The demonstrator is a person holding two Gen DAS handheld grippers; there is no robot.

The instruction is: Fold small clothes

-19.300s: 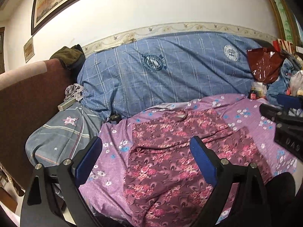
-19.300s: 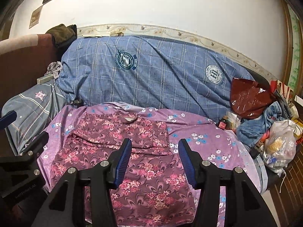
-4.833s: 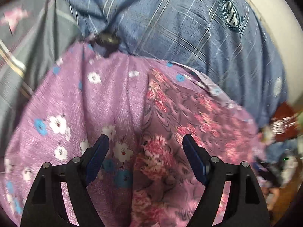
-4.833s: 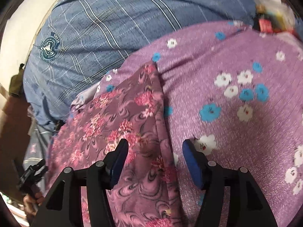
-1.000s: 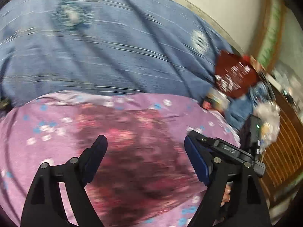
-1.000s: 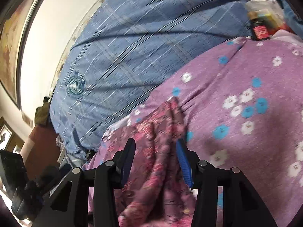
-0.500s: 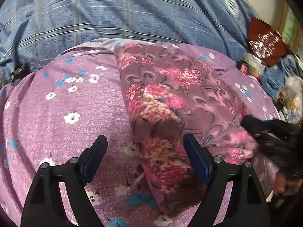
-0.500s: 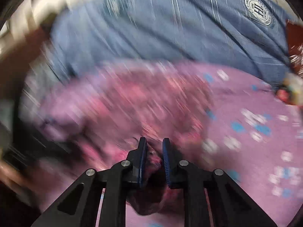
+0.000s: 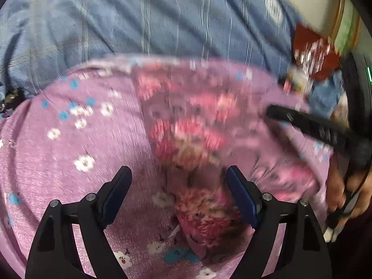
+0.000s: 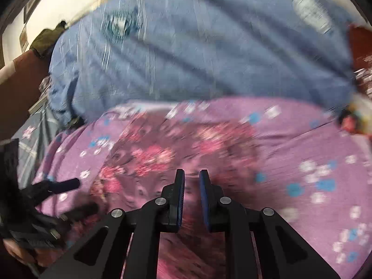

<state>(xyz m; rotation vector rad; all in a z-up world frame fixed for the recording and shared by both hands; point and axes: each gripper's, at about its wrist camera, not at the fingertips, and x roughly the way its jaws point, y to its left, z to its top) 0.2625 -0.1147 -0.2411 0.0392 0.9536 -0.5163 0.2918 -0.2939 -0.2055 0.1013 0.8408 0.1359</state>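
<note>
Purple floral bedsheet [image 9: 69, 144], right gripper [image 10: 192, 186] pinching garment [image 10: 151, 155], olive bundle [image 10: 46, 39] right view only

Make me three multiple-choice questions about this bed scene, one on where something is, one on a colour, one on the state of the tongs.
1. Where is the blue checked quilt?
A. behind the purple sheet
B. on the floor
C. under the garment

2. What colour are the pads on the left tongs?
A. red
B. blue
C. white

3. How do the right tongs stand?
A. wide open over bare sheet
B. out of view
C. closed on the floral garment

Answers:
1 A, the quilt is heaped past the sheet's far edge.
2 B, both pads show dark blue.
3 C, cloth fills the narrow gap between the pads.
</note>
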